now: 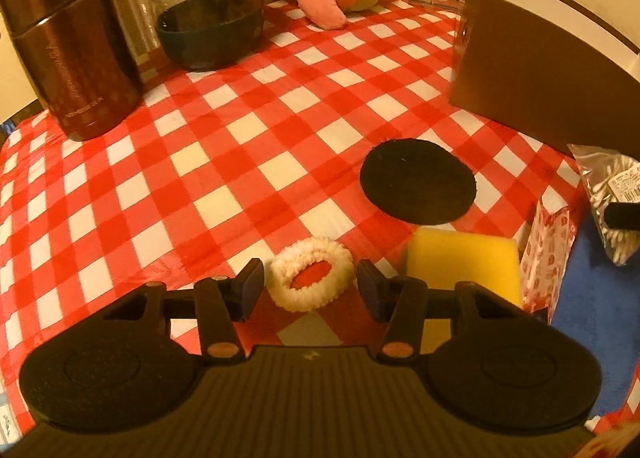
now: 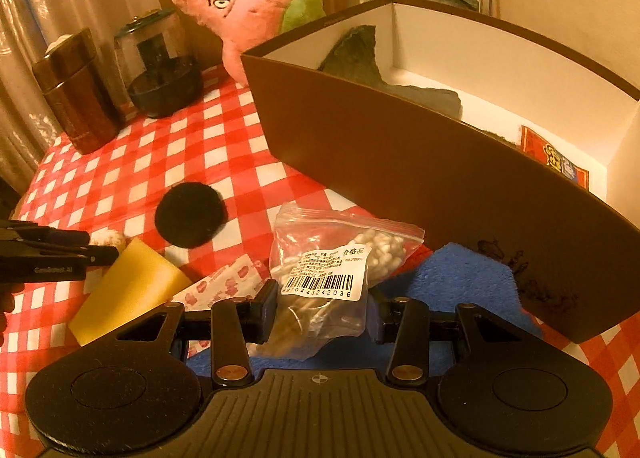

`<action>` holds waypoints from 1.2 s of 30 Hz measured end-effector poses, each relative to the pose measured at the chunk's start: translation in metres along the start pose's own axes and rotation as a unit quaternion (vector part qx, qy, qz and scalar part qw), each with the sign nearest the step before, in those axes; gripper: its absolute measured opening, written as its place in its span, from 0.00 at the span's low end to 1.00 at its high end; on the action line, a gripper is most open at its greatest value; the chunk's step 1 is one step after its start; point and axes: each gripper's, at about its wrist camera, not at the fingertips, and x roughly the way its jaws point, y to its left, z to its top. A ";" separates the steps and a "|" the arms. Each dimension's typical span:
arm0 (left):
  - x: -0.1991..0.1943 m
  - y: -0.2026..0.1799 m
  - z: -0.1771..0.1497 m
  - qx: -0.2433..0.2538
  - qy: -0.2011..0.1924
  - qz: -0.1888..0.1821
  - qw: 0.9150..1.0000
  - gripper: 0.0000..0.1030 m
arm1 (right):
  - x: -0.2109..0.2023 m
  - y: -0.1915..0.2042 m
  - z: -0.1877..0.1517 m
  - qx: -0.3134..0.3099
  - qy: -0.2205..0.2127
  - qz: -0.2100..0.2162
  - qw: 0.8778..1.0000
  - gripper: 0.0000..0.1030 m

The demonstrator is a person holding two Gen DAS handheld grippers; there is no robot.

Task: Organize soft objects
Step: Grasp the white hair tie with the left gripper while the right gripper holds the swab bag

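A red-and-white checked tablecloth (image 1: 224,146) covers the table. On its right stands an open brown cardboard box (image 2: 400,162) with white inner walls; a dark grey cloth (image 2: 360,58) and a red printed packet (image 2: 554,158) lie inside. A pink star-shaped plush toy (image 2: 256,14) leans at the far edge, left of the box. Far left stand a brown metal canister (image 1: 72,46) and a glass jar with a dark base (image 1: 208,10). A blue towel (image 2: 460,282) lies against the box's near wall. Left of it are a yellow sponge (image 1: 464,266), a black round felt pad (image 1: 418,180) and a printed tissue packet (image 2: 228,286). The right gripper (image 2: 322,316) has its jaws pressed on a zip bag of cotton swabs (image 2: 332,274) above the towel. The left gripper (image 1: 310,286) stands wide, pads apart from a cream fluffy scrunchie (image 1: 312,274) lying between them, just left of the sponge.
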 end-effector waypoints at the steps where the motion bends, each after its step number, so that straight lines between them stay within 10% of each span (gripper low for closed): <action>1: 0.002 0.000 0.000 0.001 0.002 -0.001 1.000 0.42 | 0.000 0.000 0.000 0.001 0.000 -0.001 1.000 0.43; 8: 0.000 -0.001 -0.004 0.013 -0.007 0.003 1.000 0.19 | -0.001 -0.002 -0.001 0.004 0.002 -0.004 1.000 0.43; 36: -0.062 -0.006 -0.024 -0.023 -0.022 0.017 0.999 0.16 | -0.046 0.002 -0.016 -0.003 -0.019 0.018 1.000 0.43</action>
